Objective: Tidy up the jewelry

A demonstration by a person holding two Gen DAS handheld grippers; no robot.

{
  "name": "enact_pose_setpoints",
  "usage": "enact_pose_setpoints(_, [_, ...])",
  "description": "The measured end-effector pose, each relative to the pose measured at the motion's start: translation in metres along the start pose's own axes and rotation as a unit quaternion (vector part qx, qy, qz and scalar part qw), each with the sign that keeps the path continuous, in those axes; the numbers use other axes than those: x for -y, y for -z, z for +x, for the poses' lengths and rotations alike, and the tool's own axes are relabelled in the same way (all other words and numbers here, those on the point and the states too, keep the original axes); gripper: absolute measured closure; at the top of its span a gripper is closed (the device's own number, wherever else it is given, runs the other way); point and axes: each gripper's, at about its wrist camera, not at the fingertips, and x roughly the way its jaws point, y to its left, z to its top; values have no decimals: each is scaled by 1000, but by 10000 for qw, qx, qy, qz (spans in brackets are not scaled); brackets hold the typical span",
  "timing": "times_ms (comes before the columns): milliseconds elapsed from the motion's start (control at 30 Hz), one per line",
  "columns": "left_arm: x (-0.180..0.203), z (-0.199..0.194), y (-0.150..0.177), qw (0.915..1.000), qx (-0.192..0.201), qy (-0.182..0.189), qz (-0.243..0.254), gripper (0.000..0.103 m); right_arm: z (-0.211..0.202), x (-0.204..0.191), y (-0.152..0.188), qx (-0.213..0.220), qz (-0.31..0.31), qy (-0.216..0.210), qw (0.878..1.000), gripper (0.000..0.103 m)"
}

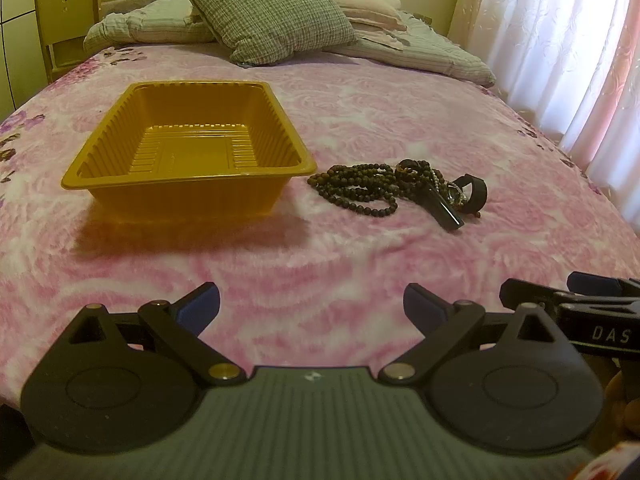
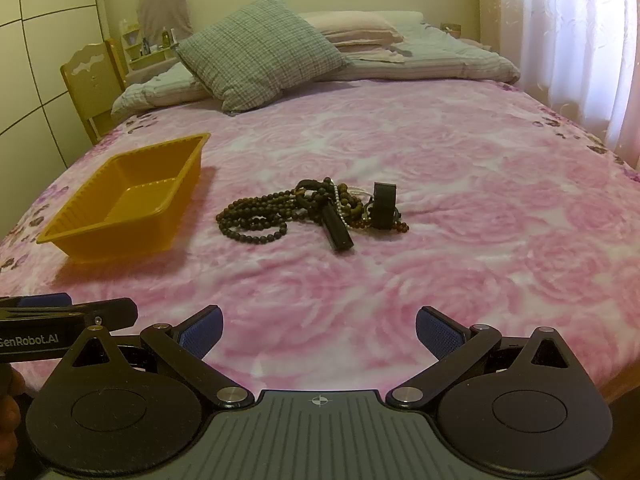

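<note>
An empty yellow plastic tray sits on the pink bedspread, left of a tangled jewelry pile. The pile holds a dark beaded necklace, a black watch strap, a black band and a thin pale chain. My left gripper is open near the bed's front edge, well short of tray and pile. My right gripper is open too, with the pile straight ahead. Nothing is between either pair of fingers.
A checked cushion and folded bedding lie at the head of the bed. A wooden chair stands at the left, a curtain at the right. The other gripper's side shows in each view.
</note>
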Motion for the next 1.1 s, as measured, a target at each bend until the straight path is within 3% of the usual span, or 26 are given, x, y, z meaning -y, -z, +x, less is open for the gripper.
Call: enact_pose_setpoints(1100, [2,4,0,10000,-17,16,-31,6,1,4,0,9,16,39,10000,1])
